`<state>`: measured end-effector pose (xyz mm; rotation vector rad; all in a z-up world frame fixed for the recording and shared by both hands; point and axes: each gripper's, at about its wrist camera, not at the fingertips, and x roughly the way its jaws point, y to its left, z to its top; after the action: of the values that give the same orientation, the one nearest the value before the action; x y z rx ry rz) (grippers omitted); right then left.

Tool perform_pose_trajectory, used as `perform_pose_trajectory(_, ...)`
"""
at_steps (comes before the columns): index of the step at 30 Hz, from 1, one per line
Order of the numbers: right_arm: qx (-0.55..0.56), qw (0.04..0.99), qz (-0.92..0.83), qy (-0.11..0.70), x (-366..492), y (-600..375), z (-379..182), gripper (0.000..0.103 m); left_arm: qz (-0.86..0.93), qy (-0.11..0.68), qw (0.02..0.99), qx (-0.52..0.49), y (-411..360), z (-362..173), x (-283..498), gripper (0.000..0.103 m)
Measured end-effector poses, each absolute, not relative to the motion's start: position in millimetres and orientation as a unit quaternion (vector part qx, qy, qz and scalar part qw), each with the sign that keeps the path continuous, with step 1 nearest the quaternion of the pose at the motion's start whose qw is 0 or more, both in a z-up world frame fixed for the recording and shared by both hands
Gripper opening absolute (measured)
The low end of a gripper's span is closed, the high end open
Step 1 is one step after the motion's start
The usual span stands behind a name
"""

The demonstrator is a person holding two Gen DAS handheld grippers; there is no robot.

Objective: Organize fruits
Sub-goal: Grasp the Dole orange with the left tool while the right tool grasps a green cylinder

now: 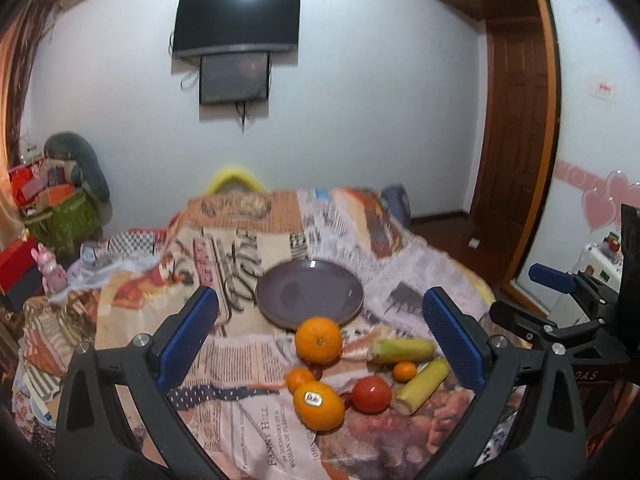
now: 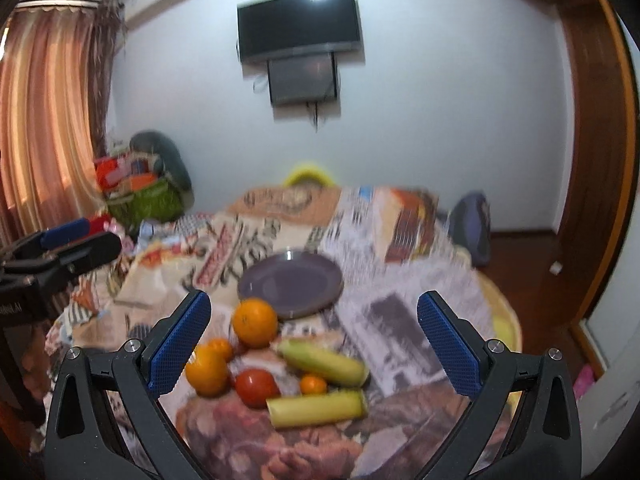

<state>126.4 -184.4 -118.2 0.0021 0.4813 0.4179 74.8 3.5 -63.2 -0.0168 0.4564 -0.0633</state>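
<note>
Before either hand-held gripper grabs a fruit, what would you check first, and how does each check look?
1. Left hand-held gripper open, holding nothing: ok.
2. Right hand-held gripper open, holding nothing: ok.
3. Plate bare, room for fruit: ok.
4. Big orange in plain sight just before the plate: ok.
5. Fruits spaced for a clean grip: not ok; stickered orange, small orange and tomato crowd together.
6. Cloth lying flat under the pile: cannot tell.
</note>
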Motion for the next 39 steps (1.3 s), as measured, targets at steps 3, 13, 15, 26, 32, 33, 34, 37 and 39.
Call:
perform_pose_trajectory(3,-0.008,0.937,0.212,0.277,137,-183,-139,0.1,-0.034,0.262,0.965,-0.001,5,-86,91,0.103)
perform_pose_trajectory(13,-0.016,0.898,0.232,0.373,162,-173,-192,0.093,-0.054,0.396,0.916,-0.018,18,-160,133,0.083)
perform_pose_trajectory(15,-0.024,0.891,0.238,0.386,163,-167,-201,0.093,-0.056,0.41,0.91,-0.026,20,-169,135,0.082)
perform_pose_trajectory(26,-0.035,0.871,0.24,0.427,172,-161,-233,0.086,-0.076,0.451,0.888,-0.034,15,-203,138,0.075)
perform_pose_trajectory(32,-0.048,0.874,0.223,0.428,172,-174,-234,0.078,-0.081,0.466,0.88,-0.042,12,-215,144,0.072)
perform_pose_trajectory(33,-0.047,0.874,0.22,0.43,172,-178,-235,0.076,-0.083,0.469,0.878,-0.043,11,-217,145,0.069)
perform_pose_trajectory(34,-0.046,0.874,0.215,0.433,172,-183,-236,0.076,-0.084,0.471,0.877,-0.043,11,-219,146,0.065)
perform_pose_trajectory(37,-0.045,0.875,0.194,0.441,173,-200,-240,0.076,-0.084,0.478,0.873,-0.048,12,-225,149,0.059)
perform_pose_trajectory(39,-0.042,0.874,0.182,0.448,174,-207,-243,0.074,-0.086,0.476,0.873,-0.053,13,-225,148,0.059)
